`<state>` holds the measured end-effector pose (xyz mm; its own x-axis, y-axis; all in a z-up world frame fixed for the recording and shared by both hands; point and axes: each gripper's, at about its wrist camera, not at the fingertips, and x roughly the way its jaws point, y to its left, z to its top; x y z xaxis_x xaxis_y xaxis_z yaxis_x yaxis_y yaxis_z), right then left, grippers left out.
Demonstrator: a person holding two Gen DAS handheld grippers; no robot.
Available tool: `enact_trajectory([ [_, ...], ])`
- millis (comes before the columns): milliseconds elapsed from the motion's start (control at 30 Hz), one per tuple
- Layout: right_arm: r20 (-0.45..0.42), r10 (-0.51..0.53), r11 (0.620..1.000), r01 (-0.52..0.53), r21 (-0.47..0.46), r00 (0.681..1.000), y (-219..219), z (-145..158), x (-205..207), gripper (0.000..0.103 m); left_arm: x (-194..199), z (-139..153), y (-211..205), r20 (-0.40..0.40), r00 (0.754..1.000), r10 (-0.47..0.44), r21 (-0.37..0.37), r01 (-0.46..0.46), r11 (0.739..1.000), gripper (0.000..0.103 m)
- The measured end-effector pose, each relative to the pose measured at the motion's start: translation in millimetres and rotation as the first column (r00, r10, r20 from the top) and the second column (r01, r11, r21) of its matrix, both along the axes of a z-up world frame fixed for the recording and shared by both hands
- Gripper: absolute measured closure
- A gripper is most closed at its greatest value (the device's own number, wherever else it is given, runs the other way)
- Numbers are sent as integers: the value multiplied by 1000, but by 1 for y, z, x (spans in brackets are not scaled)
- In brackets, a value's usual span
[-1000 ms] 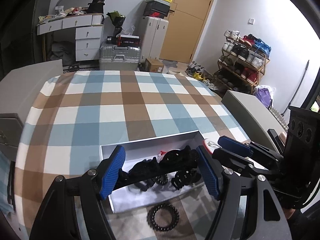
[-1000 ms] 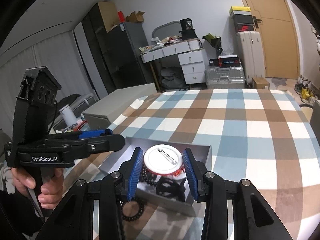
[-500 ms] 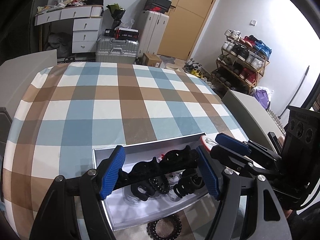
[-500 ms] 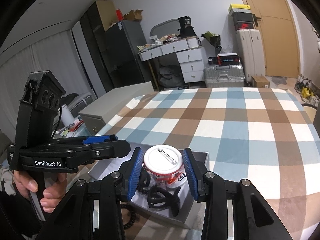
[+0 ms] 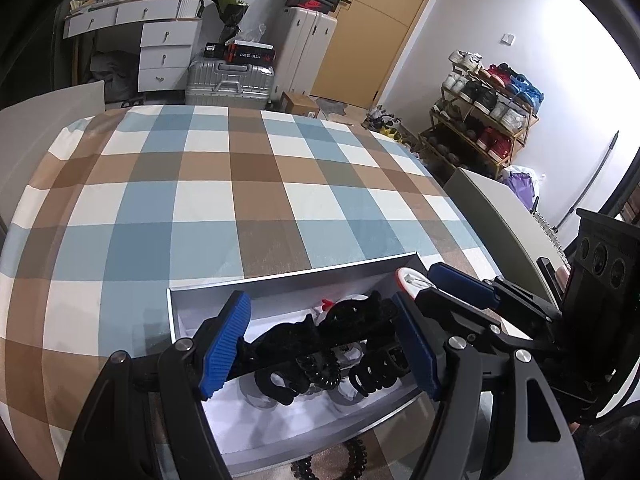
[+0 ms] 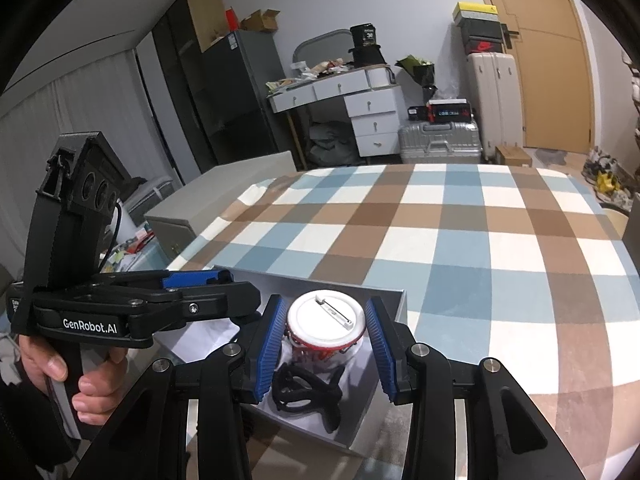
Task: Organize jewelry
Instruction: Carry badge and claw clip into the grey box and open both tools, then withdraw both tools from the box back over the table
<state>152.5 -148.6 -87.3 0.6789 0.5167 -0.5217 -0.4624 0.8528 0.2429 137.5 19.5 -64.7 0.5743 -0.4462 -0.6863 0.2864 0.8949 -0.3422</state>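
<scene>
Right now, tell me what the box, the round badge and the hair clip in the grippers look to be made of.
Box: looks like stiff card with a silvery, faintly shiny outside and matt white inside; thin straight walls.
Badge: likely metal, glossy white back with a steel safety pin across it, red printed rim.
Hair clip: probably plastic under a matt black, fuzzy-looking surface; hard to be sure.

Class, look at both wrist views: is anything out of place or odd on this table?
One thing: a black spiral hair tie lies on the checked tablecloth just outside the near wall of the silver box, while the other accessories sit inside it. Nothing looks spilled or damaged.
</scene>
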Motion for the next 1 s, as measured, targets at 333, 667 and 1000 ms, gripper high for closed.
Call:
enact_trajectory([
  [333,-8,-22,999,23,34,1000,-10,-2,-1,59,5,-7,3,-62,998,14,-14,-15,1000,31],
  [667,31,-51,998,50,34,998,-18,13,-21,54,-12,6,3,-26,999,22,15,-22,1000,29],
  [1000,75,-56,998,54,33,996,-20,29,-46,47,-26,22,3,37,999,36,39,-37,999,29],
])
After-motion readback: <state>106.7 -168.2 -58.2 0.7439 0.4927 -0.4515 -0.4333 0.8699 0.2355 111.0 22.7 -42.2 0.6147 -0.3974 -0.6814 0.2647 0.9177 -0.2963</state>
